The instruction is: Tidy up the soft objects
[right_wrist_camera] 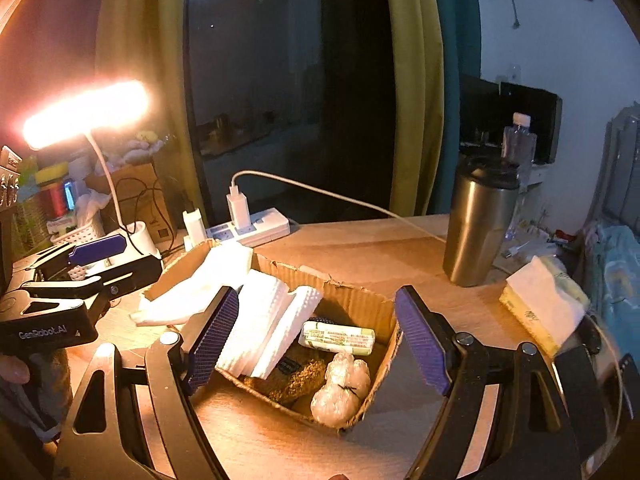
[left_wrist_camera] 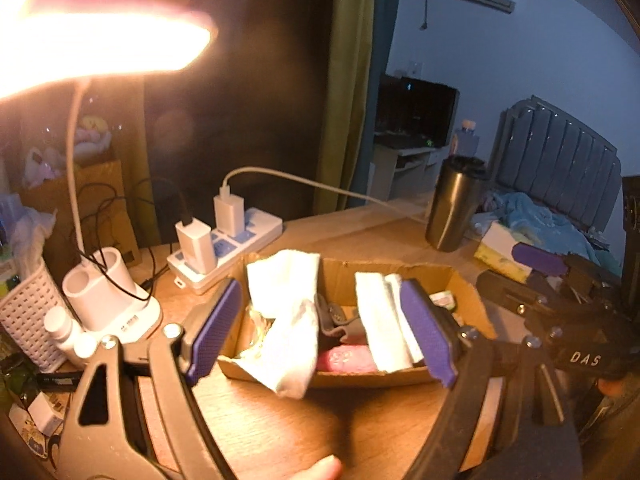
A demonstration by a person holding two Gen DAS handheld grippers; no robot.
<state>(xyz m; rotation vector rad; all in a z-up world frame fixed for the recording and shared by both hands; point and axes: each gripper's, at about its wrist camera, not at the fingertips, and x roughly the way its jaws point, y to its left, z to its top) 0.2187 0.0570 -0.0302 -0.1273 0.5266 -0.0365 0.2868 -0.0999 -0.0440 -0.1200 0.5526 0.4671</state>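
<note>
An open cardboard box (left_wrist_camera: 340, 378) (right_wrist_camera: 360, 304) sits on the wooden desk. It holds white folded cloths (left_wrist_camera: 382, 320) (right_wrist_camera: 260, 328), a white sock (left_wrist_camera: 290, 344) that hangs over its front wall, a pink item (left_wrist_camera: 346, 360), a grey piece (left_wrist_camera: 334, 322), a green roll (right_wrist_camera: 338, 338), a brown cloth (right_wrist_camera: 296, 380) and a clear plastic bundle (right_wrist_camera: 342, 388). My left gripper (left_wrist_camera: 322, 336) is open and empty, its pads on either side of the box. My right gripper (right_wrist_camera: 316, 344) is open and empty just above the box. It also shows in the left wrist view (left_wrist_camera: 560, 300), and the left one in the right wrist view (right_wrist_camera: 80, 276).
A lit desk lamp (left_wrist_camera: 100, 44) (right_wrist_camera: 86, 114) and its white base (left_wrist_camera: 106, 292) stand at the left. A power strip with chargers (left_wrist_camera: 224, 246) (right_wrist_camera: 250, 226) lies behind the box. A steel tumbler (left_wrist_camera: 454, 204) (right_wrist_camera: 480, 220) and a tissue pack (left_wrist_camera: 502, 252) (right_wrist_camera: 540, 308) are at the right.
</note>
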